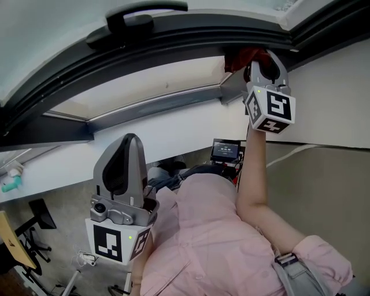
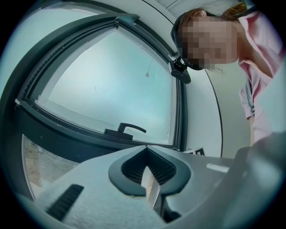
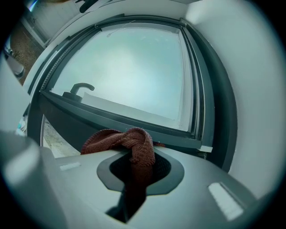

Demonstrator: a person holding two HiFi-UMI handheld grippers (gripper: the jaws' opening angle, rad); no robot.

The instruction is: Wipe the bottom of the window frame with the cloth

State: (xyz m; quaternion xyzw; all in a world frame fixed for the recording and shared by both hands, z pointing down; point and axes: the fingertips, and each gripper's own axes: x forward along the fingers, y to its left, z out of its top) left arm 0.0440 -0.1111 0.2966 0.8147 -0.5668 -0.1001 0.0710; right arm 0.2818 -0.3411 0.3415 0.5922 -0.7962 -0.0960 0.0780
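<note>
- The cloth [image 3: 134, 147], a reddish-brown knit rag, is bunched in a knot over the tips of the right gripper [image 3: 136, 167], and a strip of it runs down between the two jaws
- In the head view the cloth [image 1: 244, 58] sits at the right-hand end of the window frame's [image 1: 173, 43] lower rail, tucked against the dark corner where the rail meets the upright
- The right gripper [image 1: 265, 65] is clenched on the cloth, and the person's bare arm holds it raised to that corner, with the marker cube facing the head camera
- From the right gripper view the lower rail of the window frame [image 3: 134, 117] lies just behind the cloth, though actual contact cannot be confirmed there
- The left gripper [image 1: 128, 144] hangs low in front of the person's pink shirt [image 1: 208, 231], well apart from the frame
- In its own view the left gripper [image 2: 147, 166] has its jaws brought together at the tips, with nothing grasped between them
- A dark window handle [image 1: 139, 17] sits on the frame to the left of the cloth; it also shows in the right gripper view [image 3: 80, 89] and the left gripper view [image 2: 125, 129]
- The pale frosted glass [image 3: 134, 67] fills the frame
- A white wall [image 1: 329, 87] lies beside the window's right edge
- A small lit screen [image 1: 225, 150] stands down near the floor, beyond the person's shoulder
</note>
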